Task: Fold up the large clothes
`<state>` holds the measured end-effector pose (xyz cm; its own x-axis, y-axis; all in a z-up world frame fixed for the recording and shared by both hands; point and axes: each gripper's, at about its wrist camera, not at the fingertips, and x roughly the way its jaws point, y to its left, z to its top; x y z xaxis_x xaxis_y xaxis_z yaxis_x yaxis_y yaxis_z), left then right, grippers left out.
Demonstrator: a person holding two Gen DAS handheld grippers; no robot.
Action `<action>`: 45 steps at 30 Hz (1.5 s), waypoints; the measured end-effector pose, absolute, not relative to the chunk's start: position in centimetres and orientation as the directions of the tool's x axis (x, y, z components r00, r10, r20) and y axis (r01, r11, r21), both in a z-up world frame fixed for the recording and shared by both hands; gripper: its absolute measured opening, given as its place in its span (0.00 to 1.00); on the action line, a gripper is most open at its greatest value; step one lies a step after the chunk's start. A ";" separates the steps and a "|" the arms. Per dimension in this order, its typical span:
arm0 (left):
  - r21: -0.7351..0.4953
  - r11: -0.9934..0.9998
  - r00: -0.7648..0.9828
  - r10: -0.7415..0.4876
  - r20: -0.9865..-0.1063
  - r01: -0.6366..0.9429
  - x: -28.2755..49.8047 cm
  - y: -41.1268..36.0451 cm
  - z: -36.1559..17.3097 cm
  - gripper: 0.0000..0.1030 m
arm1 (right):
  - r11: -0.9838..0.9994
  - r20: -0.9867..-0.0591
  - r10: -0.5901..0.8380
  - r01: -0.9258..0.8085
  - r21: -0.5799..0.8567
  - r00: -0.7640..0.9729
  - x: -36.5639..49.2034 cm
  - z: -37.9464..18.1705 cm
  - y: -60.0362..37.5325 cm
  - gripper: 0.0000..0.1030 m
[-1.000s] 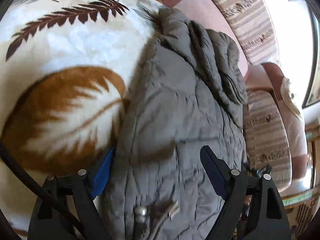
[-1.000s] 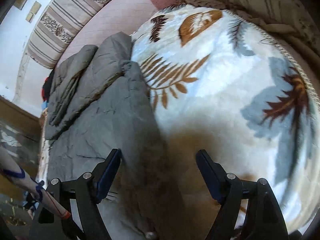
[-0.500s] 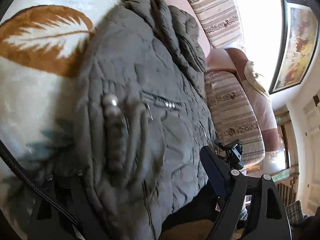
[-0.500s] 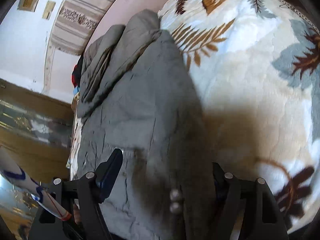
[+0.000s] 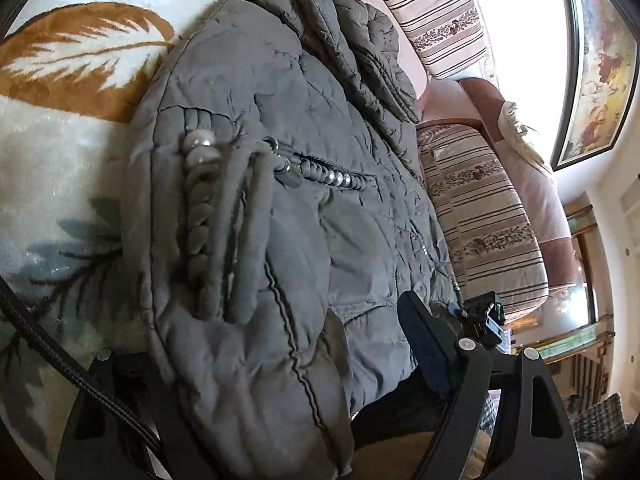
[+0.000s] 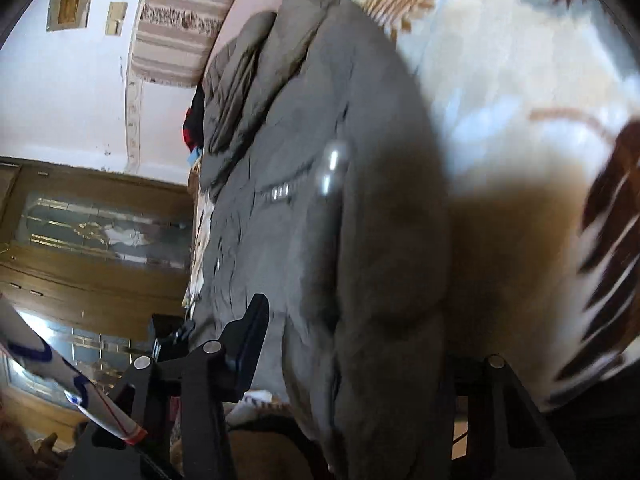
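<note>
Padded jacket (image 5: 280,208) bulging between both jaw pairs, bare blanket (image 5: 60,128) alongside

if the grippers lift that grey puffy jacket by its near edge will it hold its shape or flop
The jacket will probably sag and fold: its quilted fabric is creased and already doubled over itself. The padding looks bulky, so it likely compresses in a pinch. The pearl-tipped cords lie loose and would probably swing.

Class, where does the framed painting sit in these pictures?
In the left wrist view, the framed painting hangs on the wall at the upper right, above the striped sofa cushions, right of the grey jacket.
</note>
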<state>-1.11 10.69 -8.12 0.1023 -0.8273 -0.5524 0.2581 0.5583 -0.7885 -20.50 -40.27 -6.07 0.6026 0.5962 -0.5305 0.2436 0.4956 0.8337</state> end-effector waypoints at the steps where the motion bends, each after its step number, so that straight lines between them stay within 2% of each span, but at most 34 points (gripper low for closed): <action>1: -0.788 0.561 0.101 -0.826 -0.555 0.254 -1.1 10.7 -8.2 0.80 | 0.493 -0.529 0.607 0.241 0.836 0.594 -20.5 -6.3 -39.8 0.55; 4: -0.789 0.570 0.102 -0.820 -0.563 0.231 -0.9 10.3 -8.0 0.82 | 0.485 -0.535 0.618 0.256 0.836 0.576 -19.7 -7.2 -38.5 0.55; 6: -0.767 0.602 0.116 -0.798 -0.592 0.222 -1.0 10.2 -7.8 0.79 | 0.493 -0.549 0.609 0.269 0.827 0.572 -19.2 -7.4 -37.9 0.54; 7: -0.728 0.650 0.133 -0.759 -0.637 0.221 -1.1 9.9 -7.5 0.63 | 0.511 -0.568 0.591 0.278 0.813 0.573 -19.0 -7.2 -37.6 0.52; 8: -0.680 0.700 0.146 -0.712 -0.686 0.219 -1.1 9.7 -7.3 0.41 | 0.533 -0.590 0.570 0.289 0.795 0.572 -18.9 -6.9 -37.3 0.45; 9: -0.644 0.735 0.153 -0.676 -0.721 0.213 -1.1 9.5 -7.2 0.34 | 0.559 -0.615 0.544 0.301 0.773 0.570 -19.0 -6.5 -37.2 0.36; 11: -0.626 0.757 0.159 -0.652 -0.741 0.185 -0.9 9.7 -6.7 0.24 | 0.595 -0.645 0.502 0.311 0.741 0.575 -19.0 -5.5 -36.9 0.27; 13: -0.622 0.761 0.182 -0.648 -0.739 0.184 -1.0 9.8 -5.6 0.21 | 0.610 -0.643 0.481 0.299 0.734 0.596 -19.2 -4.3 -36.7 0.23; 21: -0.640 0.734 0.245 -0.679 -0.692 0.228 -4.0 12.0 0.0 0.18 | 0.629 -0.540 0.496 0.146 0.763 0.680 -21.5 2.6 -35.3 0.19; 24: -0.641 0.737 0.248 -0.676 -0.694 0.215 -4.9 13.3 -0.1 0.18 | 0.648 -0.541 0.519 0.108 0.754 0.661 -22.7 3.2 -35.2 0.19; 27: -0.621 0.764 0.237 -0.645 -0.726 0.175 -4.4 13.6 -1.0 0.18 | 0.670 -0.588 0.510 0.138 0.729 0.628 -22.7 2.5 -34.8 0.19; 30: -0.616 0.766 0.268 -0.641 -0.719 0.182 -2.9 13.1 0.3 0.18 | 0.659 -0.584 0.511 0.148 0.737 0.631 -21.3 2.8 -35.9 0.19; 35: -0.570 0.775 0.363 -0.631 -0.686 0.272 0.6 10.7 5.4 0.18 | 0.680 -0.544 0.490 0.092 0.728 0.681 -17.4 6.6 -36.8 0.19; 45: -0.397 0.853 0.506 -0.521 -0.687 0.339 13.2 3.2 11.7 0.19 | 0.732 -0.517 0.343 0.122 0.671 0.784 -4.9 12.2 -41.1 0.19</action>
<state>13.15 3.15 11.73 0.5061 -0.5210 -0.6873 0.3386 0.8530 -0.3973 -4.94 -41.13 12.23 0.7840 0.3430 -0.5173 0.1224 0.7317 0.6706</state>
